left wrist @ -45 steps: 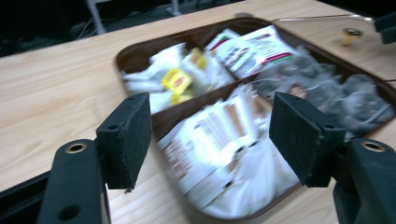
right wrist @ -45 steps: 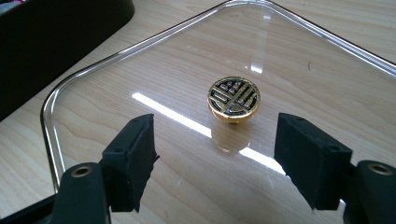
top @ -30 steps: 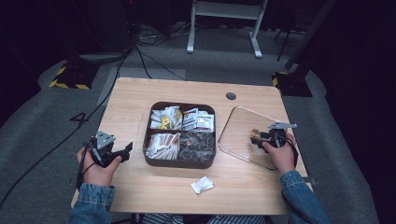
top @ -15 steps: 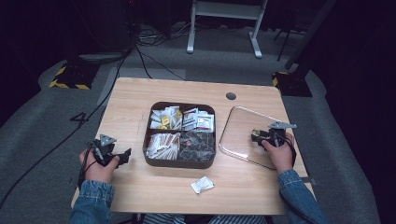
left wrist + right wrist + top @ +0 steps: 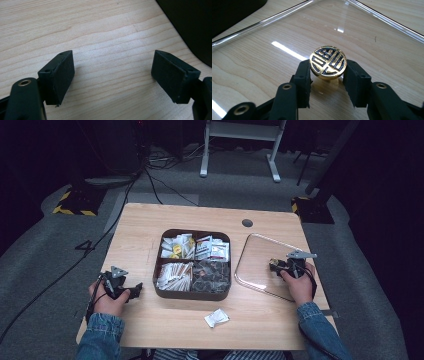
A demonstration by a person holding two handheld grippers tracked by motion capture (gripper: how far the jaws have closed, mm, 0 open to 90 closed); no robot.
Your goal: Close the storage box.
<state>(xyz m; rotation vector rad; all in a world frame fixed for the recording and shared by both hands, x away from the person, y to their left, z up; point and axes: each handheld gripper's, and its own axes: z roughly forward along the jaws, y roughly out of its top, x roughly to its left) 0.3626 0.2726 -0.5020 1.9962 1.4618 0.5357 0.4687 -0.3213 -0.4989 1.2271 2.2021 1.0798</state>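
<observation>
Where the pale wooden table [image 5: 150, 227] is seen from the high view: dark square four-compartment tray [image 5: 192, 292] of packets at centre, clear square glass lid [image 5: 255, 257] at three o'clock of it, small white sachet [image 5: 216, 318] at six o'clock. Left gripper [image 5: 131, 291] at nine o'clock of the tray, right gripper [image 5: 274, 266] over the lid.

In the left gripper view: jaws spread wide over bare wood, nothing between them; left gripper [image 5: 112, 75].

In the right gripper view: right gripper [image 5: 327, 77] clamped on the round gold knob with black pattern [image 5: 328, 62] at the lid's [image 5: 374, 42] middle.
</observation>
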